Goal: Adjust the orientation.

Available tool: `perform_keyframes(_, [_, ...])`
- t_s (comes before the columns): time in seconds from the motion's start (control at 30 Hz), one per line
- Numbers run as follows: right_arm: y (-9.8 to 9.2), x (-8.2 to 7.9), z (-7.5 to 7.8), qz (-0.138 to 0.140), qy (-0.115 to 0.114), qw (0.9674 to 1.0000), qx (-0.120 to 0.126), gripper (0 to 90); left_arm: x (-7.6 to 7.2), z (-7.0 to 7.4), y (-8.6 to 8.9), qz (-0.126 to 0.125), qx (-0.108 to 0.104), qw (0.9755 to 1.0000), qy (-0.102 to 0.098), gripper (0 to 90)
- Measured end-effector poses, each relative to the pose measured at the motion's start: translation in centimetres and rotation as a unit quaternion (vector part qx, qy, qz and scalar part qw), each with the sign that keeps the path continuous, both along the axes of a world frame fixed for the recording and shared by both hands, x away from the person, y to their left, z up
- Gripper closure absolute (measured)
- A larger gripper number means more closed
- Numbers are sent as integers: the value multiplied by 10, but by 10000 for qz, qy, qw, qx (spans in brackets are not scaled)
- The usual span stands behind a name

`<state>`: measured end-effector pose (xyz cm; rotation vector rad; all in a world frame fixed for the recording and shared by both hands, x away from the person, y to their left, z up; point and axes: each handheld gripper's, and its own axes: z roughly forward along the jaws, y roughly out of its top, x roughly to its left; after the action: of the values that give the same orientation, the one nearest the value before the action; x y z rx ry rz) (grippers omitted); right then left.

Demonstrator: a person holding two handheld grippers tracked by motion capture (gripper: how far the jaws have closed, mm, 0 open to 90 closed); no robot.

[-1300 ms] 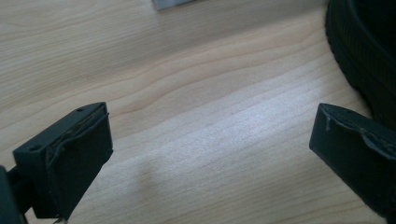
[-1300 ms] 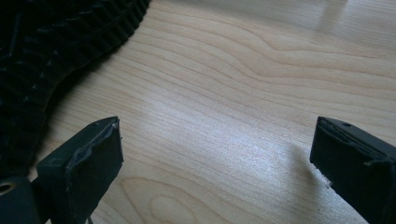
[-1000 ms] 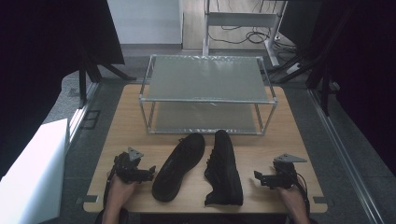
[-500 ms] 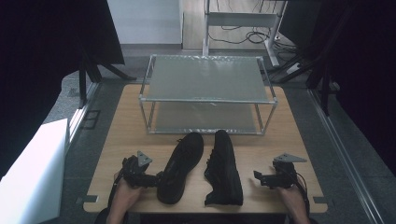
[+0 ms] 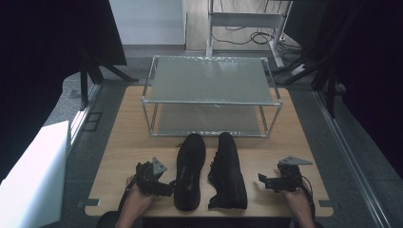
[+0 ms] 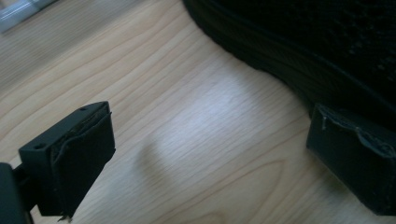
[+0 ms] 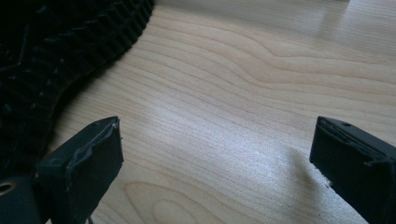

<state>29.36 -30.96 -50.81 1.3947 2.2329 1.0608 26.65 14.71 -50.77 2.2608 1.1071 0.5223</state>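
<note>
Two black shoes lie side by side at the front of the wooden table (image 5: 128, 142). The left shoe (image 5: 189, 171) rests sole down. Beside it, the right shoe (image 5: 228, 170) is tipped on its side, its treaded sole (image 7: 46, 56) facing my right gripper. My left gripper (image 5: 164, 186) is open, right up against the left shoe's outer edge (image 6: 327, 46), its right jaw at the sole and bare wood between the jaws (image 6: 215, 154). My right gripper (image 5: 264, 182) rests open a short way right of the right shoe, over bare wood (image 7: 219, 163).
A two-shelf metal rack (image 5: 211, 80) with frosted shelves stands across the back half of the table, just beyond the shoes' toes. A white panel (image 5: 28, 175) stands off the table's left side. Desk legs and cables (image 5: 247, 19) are on the floor behind.
My left gripper has slid right along the table until it reaches the left shoe's side. The right gripper and both shoes have stayed put.
</note>
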Motion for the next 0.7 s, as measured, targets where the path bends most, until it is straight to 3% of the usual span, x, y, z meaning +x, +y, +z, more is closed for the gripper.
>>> perform_keyframes(0.33, [0,0,0,15,17,10000,10,30,-1,-1,-14,-160,13,9999,-27,5])
perform_keyframes(0.4, [0,0,0,21,15,10000,13,30,0,-1,-16,-167,137,9998,-52,0])
perform_keyframes(0.7, [0,-1,3,30,-57,9999,141,29,1,4,-5,98,-155,9996,-222,0])
